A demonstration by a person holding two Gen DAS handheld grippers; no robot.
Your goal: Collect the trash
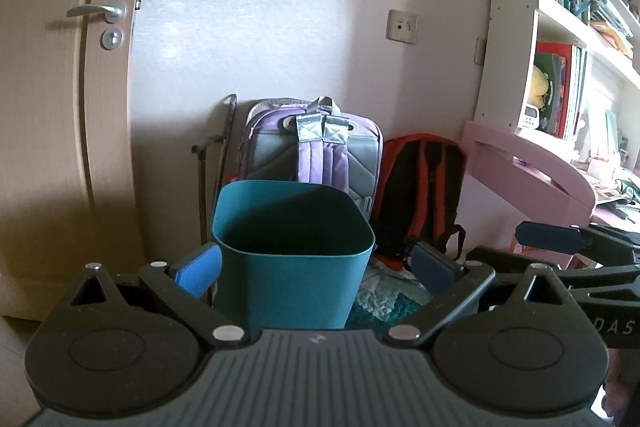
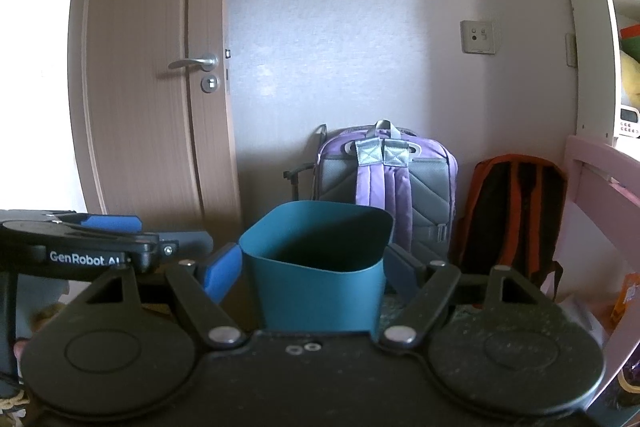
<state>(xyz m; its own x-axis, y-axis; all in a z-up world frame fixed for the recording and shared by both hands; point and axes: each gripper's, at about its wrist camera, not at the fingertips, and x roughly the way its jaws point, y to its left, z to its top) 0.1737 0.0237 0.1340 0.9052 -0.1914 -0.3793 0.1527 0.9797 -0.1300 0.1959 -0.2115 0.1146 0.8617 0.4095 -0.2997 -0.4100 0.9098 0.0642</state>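
Observation:
A teal waste bin (image 1: 294, 251) stands on the floor straight ahead, its mouth open and its inside dark; it also shows in the right wrist view (image 2: 318, 267). My left gripper (image 1: 316, 267) is open, its blue pads on either side of the bin, holding nothing. My right gripper (image 2: 314, 267) is open too, its fingers flanking the bin, empty. The right gripper's finger (image 1: 548, 237) shows at the right edge of the left wrist view. The left gripper's body (image 2: 80, 251) shows at the left of the right wrist view. No trash item is visible.
Behind the bin a purple backpack (image 1: 316, 143) and a black and orange backpack (image 1: 420, 191) lean on the wall. A closed wooden door (image 1: 68, 87) is at left. A pink desk (image 1: 532, 167) and a white bookshelf (image 1: 568, 27) stand at right. A quilted cloth (image 1: 384, 299) lies on the floor.

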